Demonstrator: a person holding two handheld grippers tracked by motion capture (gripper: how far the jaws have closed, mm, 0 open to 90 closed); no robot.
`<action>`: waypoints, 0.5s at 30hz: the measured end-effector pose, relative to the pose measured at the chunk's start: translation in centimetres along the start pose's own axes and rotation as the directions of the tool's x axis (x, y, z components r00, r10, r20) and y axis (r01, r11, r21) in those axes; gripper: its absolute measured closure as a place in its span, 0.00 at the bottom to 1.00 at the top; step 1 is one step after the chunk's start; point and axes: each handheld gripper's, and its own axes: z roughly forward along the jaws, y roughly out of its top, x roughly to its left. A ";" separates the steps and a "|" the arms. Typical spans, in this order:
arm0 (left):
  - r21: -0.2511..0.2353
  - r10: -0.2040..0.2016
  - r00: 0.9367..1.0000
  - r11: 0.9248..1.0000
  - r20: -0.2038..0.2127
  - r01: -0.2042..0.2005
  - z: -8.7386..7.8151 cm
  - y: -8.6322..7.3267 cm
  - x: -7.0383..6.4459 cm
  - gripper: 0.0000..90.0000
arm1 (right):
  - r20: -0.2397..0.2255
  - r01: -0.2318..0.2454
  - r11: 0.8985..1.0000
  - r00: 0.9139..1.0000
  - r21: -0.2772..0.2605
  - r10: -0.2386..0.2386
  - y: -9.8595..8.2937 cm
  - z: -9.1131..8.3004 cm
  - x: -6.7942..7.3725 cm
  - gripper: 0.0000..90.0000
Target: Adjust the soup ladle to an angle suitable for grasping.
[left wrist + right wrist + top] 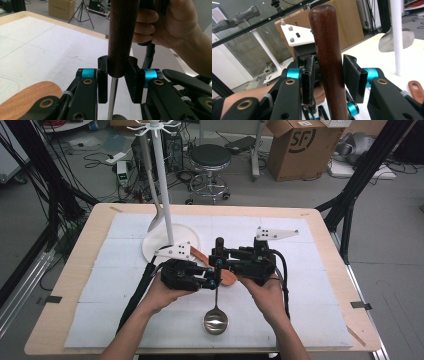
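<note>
Both tongs meet mid-table in high view: left gripper (214, 276) and right gripper (219, 256) clamp my ladle (216, 312), upright, steel bowl hanging toward me; "SF" box (301, 145) far beyond; white rack (162, 185) and wooden spatula (226, 274) close behind.
Left gripper view: jaws pinch dark wooden handle (122, 37) at bottom end, steel shaft below.
Right gripper view: jaws close on handle higher up, rounded top above.
</note>
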 end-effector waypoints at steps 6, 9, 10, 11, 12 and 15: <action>-0.005 0.006 1.000 1.000 -0.022 -0.006 -0.3 0.1 0.0 0.82 | 0.013 0.019 1.000 1.000 0.010 -0.019 0.0 -0.1 0.1 0.57; -0.004 0.007 0.999 1.000 -0.036 -0.007 -0.5 0.2 0.0 0.82 | 0.017 0.043 0.999 0.999 0.015 -0.044 0.0 -0.1 0.0 0.52; -0.006 0.008 0.999 1.000 -0.041 -0.008 -0.6 0.2 0.1 0.82 | 0.016 0.045 0.999 0.999 0.018 -0.045 -0.1 -0.2 0.1 0.50; -0.004 0.011 0.999 1.000 -0.045 -0.011 -0.7 0.2 0.1 0.82 | 0.020 0.055 0.998 0.998 0.021 -0.055 -0.1 -0.3 0.1 0.49; -0.008 0.007 0.999 1.000 -0.048 -0.007 -0.8 0.2 0.1 0.82 | 0.024 0.056 0.998 0.998 0.021 -0.057 -0.1 -0.4 0.1 0.48; -0.009 0.010 0.998 1.000 -0.061 -0.010 -1.0 0.2 0.2 0.82 | 0.034 0.061 0.998 0.997 0.026 -0.062 -0.2 -0.7 0.0 0.46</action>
